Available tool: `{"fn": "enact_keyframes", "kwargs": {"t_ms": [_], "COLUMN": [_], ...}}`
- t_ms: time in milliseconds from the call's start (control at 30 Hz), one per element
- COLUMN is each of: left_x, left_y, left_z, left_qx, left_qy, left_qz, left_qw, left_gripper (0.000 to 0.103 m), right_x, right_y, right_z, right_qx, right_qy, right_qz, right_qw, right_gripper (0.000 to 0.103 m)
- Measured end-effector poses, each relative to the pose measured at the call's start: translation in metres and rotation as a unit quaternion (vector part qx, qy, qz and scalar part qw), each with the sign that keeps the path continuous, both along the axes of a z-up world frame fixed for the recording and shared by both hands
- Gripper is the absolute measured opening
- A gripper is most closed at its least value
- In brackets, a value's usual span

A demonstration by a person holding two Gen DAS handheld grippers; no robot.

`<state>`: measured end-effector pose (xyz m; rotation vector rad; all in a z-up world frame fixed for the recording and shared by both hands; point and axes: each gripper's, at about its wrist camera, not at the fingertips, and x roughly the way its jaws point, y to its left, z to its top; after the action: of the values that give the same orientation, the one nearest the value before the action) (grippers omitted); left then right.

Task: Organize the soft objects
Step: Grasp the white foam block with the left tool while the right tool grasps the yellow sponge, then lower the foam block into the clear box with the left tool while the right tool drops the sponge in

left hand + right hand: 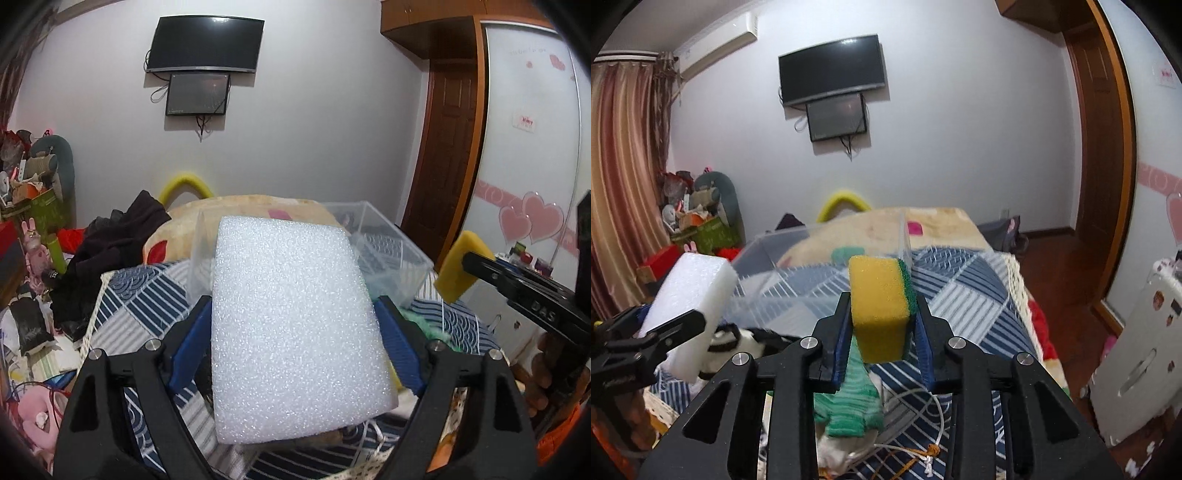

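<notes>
Bedroom clutter surrounds a bed [979,295] with a blue patterned cover, a clear plastic bin [812,266] resting mid-bed. Left gripper [291,325] has its jaws clamped on a white foam block [295,325], raised just before the bin; right gripper [882,328] grips a yellow sponge [879,306] likewise. Both point forward, roughly level. Best carry each over the bin's rim before letting go

Both grippers: matte black plastic frames with triangular cutouts. Left gripper [293,325] and right gripper [882,332] have ribbed blue pads [190,347] inside the jaws, silver round screws [808,343] behind them. Raised "DAS" lettering on right gripper's side.
</notes>
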<state>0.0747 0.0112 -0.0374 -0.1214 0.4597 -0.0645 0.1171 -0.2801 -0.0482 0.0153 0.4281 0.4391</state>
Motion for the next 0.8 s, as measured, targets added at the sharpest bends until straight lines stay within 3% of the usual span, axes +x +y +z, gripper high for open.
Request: {"fn": "enact_keyframes", "kwargs": {"t_ms": [367, 800], "left_x": [0.047, 0.113], "left_y": [0.022, 0.026], "left_z": [0.029, 0.026], "left_qx": [-0.032, -0.016], "left_qy": [0.001, 0.049], "left_qz": [-0.006, -0.003], "left_qw": [0.9995, 0.9987], "left_gripper": [0.085, 0.085], "right_x": [0.012, 0.055], "right_y": [0.031, 0.059], "right_z": [0.025, 0.019], "right_qx": [-0.019, -0.047], "right_qy": [-0.055, -0.025], "right_qz": [0.017, 0.036], "right_qw": [0.998, 0.998], "right_gripper": [0.028, 0.028]}}
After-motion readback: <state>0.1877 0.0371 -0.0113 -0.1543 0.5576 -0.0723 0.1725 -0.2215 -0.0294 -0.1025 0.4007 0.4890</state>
